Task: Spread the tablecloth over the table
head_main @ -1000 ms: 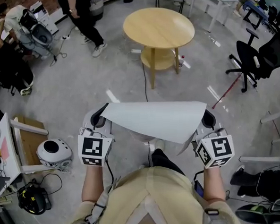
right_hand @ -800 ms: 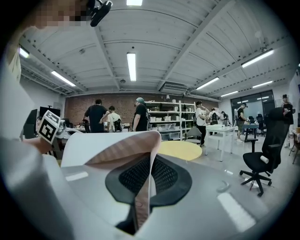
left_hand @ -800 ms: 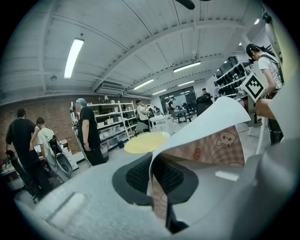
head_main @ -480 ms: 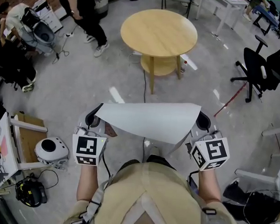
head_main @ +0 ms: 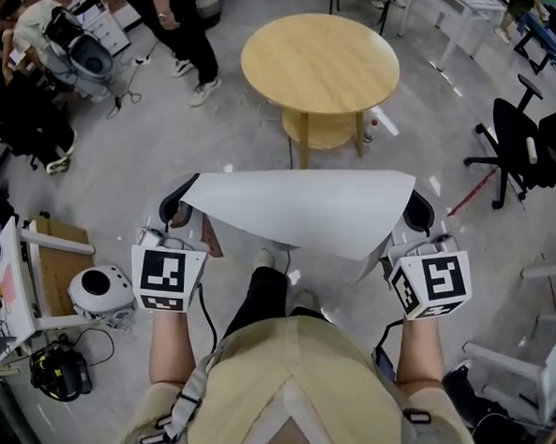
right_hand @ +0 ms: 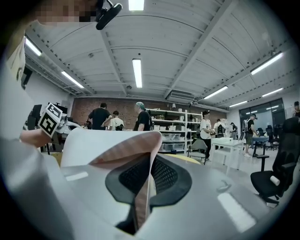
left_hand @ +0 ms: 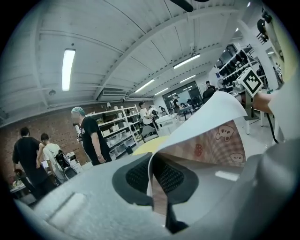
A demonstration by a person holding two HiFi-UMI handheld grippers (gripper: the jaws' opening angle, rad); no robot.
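Note:
A tablecloth [head_main: 302, 208], white on its upper side and printed pink underneath, hangs stretched between my two grippers in the head view. My left gripper [head_main: 178, 208] is shut on its left corner, and the cloth [left_hand: 206, 126] runs from between the black pads up to the right. My right gripper [head_main: 415, 215] is shut on the right corner, where the cloth [right_hand: 112, 143] curls off to the left. The round wooden table [head_main: 320, 62] stands ahead of me on the grey floor, apart from the cloth.
A lower shelf sits under the table top [head_main: 321, 128]. A black office chair [head_main: 528, 119] stands at the right. A person [head_main: 173, 22] walks at the far left, past a cluttered desk [head_main: 11, 285] and a white round device [head_main: 105, 290]. Cables lie on the floor.
Both grippers have carried the stretched cloth forward toward the round table and slightly higher. My leg now steps out under the cloth.

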